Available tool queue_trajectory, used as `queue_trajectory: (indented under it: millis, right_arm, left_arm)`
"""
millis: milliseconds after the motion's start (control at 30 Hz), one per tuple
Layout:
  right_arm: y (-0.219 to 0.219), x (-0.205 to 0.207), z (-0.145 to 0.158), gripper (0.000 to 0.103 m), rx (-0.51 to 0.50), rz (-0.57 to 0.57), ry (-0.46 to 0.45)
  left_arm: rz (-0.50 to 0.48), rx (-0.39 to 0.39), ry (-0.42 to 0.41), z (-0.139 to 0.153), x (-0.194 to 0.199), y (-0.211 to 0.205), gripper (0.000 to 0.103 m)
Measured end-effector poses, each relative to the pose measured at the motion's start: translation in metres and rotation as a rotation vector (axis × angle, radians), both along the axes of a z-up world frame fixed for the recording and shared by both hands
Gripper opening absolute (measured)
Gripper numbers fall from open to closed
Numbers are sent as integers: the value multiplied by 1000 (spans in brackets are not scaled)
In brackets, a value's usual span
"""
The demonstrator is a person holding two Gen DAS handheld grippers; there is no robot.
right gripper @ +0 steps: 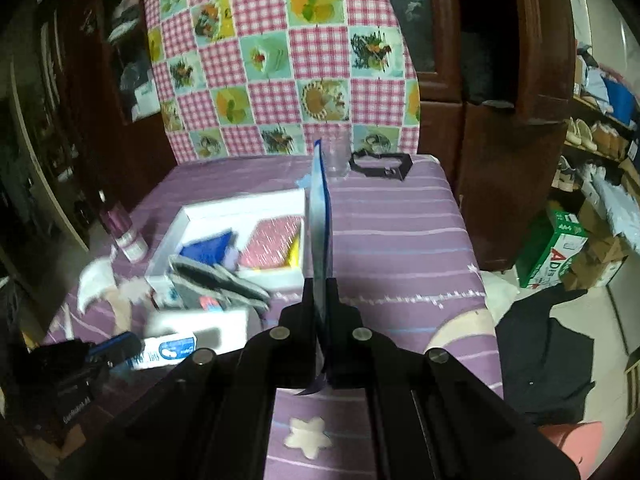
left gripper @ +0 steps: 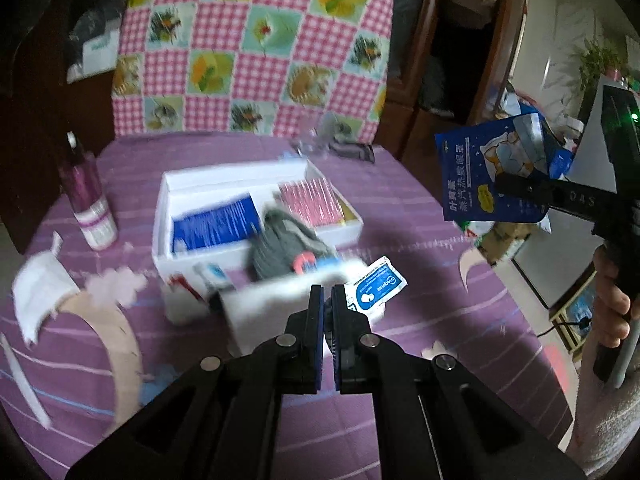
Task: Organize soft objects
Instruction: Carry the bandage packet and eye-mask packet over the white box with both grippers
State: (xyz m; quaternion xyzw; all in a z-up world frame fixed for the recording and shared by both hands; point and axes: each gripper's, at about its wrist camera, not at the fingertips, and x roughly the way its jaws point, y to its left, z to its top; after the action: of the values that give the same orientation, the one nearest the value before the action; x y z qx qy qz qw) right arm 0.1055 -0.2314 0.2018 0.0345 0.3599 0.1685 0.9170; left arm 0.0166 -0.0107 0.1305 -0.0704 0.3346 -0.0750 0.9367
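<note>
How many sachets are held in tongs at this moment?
2. The dark blue sachet is held in the right tongs above the table; the white-and-blue sachet is held in the left tongs near the box.

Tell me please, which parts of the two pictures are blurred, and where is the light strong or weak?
Left wrist view: the white box and grey gloves are smeared by motion, the blue packet in the right gripper stays readable, and daylight is bright at the right edge. Right wrist view: the left side is dark, the same box is blurred, and the fisheye bends the checked cloth.
</note>
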Motion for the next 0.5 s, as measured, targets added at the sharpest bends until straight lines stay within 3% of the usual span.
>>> queue_trajectory:
  millis: [267, 500]
  right_arm:
    - [34, 41, 44, 4, 188, 46, 12]
    - [58, 78, 38, 4, 329, 75, 63]
  left_arm:
    - [26, 7, -59, 44, 30, 11, 2]
    - [73, -16, -85, 58, 81, 18, 2]
